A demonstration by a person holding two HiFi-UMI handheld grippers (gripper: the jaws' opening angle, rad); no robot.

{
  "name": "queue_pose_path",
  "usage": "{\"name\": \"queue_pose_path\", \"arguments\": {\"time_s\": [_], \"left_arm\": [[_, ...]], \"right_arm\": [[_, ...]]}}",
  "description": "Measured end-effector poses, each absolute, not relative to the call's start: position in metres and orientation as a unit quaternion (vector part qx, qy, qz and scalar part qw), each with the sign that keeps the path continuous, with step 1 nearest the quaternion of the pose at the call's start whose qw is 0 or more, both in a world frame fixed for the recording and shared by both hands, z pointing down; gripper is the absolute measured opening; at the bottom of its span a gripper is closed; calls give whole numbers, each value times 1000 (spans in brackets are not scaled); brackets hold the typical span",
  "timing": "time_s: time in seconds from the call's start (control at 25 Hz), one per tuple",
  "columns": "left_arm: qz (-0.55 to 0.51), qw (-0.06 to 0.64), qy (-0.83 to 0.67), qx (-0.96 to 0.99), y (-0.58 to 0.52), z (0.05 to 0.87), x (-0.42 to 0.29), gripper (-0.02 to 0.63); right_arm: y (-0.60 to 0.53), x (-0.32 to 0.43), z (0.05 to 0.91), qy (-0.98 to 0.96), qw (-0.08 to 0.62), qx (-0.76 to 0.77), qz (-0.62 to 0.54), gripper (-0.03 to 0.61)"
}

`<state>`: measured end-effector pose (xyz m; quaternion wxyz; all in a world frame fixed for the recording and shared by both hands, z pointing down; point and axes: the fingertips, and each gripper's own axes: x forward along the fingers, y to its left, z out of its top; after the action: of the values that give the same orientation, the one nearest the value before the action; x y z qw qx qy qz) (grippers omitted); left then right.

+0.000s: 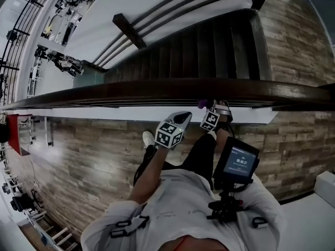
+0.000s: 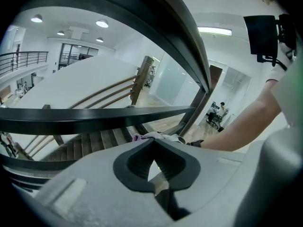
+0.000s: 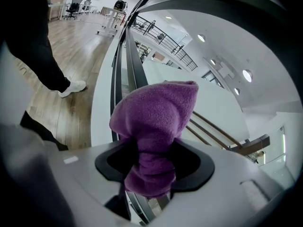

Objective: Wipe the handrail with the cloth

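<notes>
The right gripper (image 3: pixel 154 148) is clenched on the purple cloth (image 3: pixel 156 110). Its own view shows the fleece pinched to a narrow waist between the two pads, with a fat bunch ahead of them and a smaller tuft behind. The head view shows only a small purple scrap (image 1: pixel 202 104) at that gripper's tip (image 1: pixel 220 109), lying right against the near edge of the handrail (image 1: pixel 157 90).

The left gripper (image 2: pixel 152 141) has its jaws closed tip to tip with nothing between them. That can be read only in its own view. From the head camera its tip (image 1: pixel 184 117) sits just on the person's side of the handrail, close beside the right gripper.

The cloth's long axis runs out along the jaws. Its folded, rounded end points away from the gripper, toward the rail (image 3: pixel 135 70) receding behind it.

The handrail is a long dark bar crossing the head view from left to right. In the left gripper view it passes level (image 2: pixel 71 119) above the jaws. Beyond it dark stairs (image 1: pixel 209 51) descend, and on the near side of it lies wood flooring (image 1: pixel 94 156).
</notes>
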<state>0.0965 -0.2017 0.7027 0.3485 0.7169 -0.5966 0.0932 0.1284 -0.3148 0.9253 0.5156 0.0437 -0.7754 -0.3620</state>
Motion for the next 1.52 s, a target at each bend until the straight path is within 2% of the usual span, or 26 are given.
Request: {"name": "queue_pose_path", "arguments": {"time_s": [0.36, 0.68, 0.88, 1.16, 1.32, 1.36, 1.4, 1.44, 1.52], "left_arm": [[101, 351, -555, 747, -242, 714, 153, 0], [100, 357, -516, 772, -275, 722, 189, 0], [99, 367, -487, 786, -319, 743, 256, 0], [94, 371, -472, 794, -351, 752, 296, 0], [93, 373, -473, 792, -357, 748, 311, 0], [89, 373, -476, 791, -358, 744, 314, 0], [85, 371, -479, 791, -360, 739, 316, 0], [83, 368, -482, 791, -362, 733, 315, 0], [84, 363, -487, 790, -365, 722, 310, 0]], "right_arm": [[-369, 199, 923, -763, 529, 76, -364, 213], [-395, 223, 910, -753, 524, 107, -383, 215], [-449, 301, 911, -737, 538, 131, -387, 219], [-509, 371, 901, -700, 583, 153, -384, 222], [-545, 438, 899, -669, 627, 242, -318, 208], [-550, 454, 897, -672, 629, 264, -289, 173], [-552, 469, 903, -679, 629, 279, -256, 106], [-551, 480, 912, -690, 627, 289, -216, 80], [-532, 492, 920, -723, 610, 306, -105, 80]]}}
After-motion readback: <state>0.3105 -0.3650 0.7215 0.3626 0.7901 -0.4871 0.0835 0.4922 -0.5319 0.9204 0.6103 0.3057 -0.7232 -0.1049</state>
